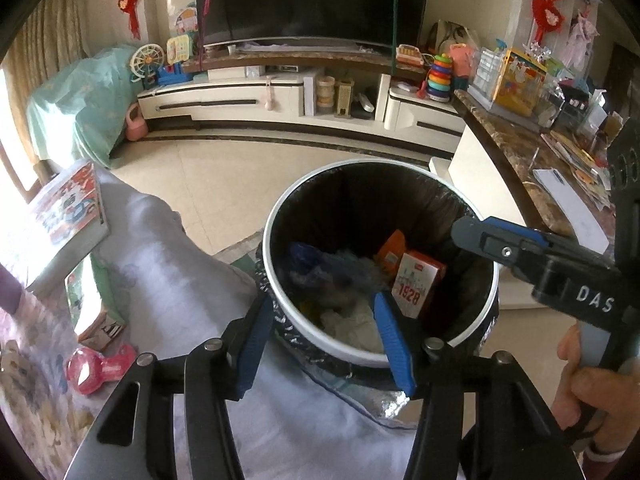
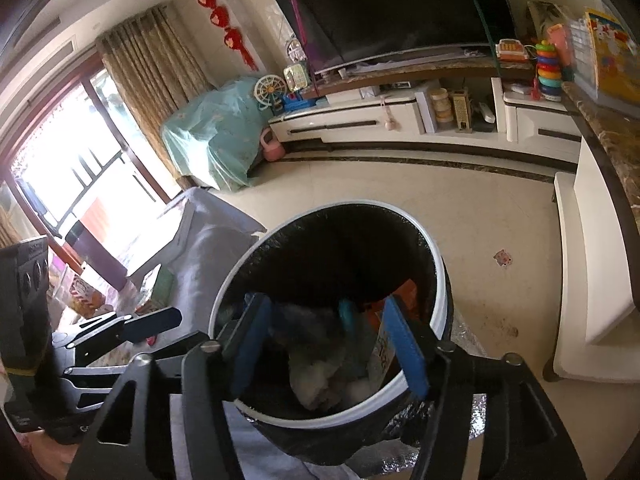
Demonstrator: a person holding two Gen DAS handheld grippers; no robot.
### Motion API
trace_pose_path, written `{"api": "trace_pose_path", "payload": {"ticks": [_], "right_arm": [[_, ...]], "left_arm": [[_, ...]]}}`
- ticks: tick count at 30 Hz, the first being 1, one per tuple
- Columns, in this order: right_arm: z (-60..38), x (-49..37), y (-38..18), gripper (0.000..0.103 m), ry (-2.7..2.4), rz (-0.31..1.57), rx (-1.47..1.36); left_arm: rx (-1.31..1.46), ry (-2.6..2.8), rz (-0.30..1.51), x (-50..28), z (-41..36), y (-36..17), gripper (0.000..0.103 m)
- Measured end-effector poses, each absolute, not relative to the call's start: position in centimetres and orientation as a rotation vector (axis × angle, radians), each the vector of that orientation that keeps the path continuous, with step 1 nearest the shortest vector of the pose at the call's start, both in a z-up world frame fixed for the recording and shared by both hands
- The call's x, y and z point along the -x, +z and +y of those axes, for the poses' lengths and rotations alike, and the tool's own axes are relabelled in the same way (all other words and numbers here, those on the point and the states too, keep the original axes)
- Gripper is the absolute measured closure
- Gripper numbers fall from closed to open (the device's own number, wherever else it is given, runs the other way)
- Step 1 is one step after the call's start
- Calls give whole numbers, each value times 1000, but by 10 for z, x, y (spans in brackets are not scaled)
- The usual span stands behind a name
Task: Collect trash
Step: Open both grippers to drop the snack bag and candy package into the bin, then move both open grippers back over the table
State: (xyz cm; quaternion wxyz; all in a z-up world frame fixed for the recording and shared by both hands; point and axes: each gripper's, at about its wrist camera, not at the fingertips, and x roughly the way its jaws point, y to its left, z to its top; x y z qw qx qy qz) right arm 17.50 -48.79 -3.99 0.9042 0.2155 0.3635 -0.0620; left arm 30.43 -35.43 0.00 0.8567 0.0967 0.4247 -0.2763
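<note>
Our left gripper [image 1: 320,340] hangs with jaws apart, empty, straddling the near rim of the one trash bin [image 1: 280,304] just ahead. Below it lie one red carton [image 1: 416,288], one orange packet [image 1: 392,250] and crumpled tissue. Our right gripper [image 2: 328,348] also gapes empty over the bin. The drop looks done; next we seek more trash.

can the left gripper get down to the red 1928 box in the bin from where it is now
Probably yes. The left gripper hangs open over the bin's white rim, nothing between its fingers, and the red 1928 box stands uncovered just past its right finger. The right gripper sits off to the side.
</note>
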Motion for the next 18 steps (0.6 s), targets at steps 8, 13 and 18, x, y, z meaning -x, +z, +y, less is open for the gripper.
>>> {"api": "trace_pose_path", "payload": {"ticks": [8, 13, 18], "right_arm": [[-470, -157, -33, 17, -112, 714, -470], [-439, -149, -30, 15, -78, 704, -453], [-394, -145, -26, 12, -11, 696, -404]], "left_arm": [[-56, -538, 869, -268, -293, -6, 45], [23, -477, 848, -241, -247, -14, 45], [108, -400, 837, -214, -195, -19, 45]]}}
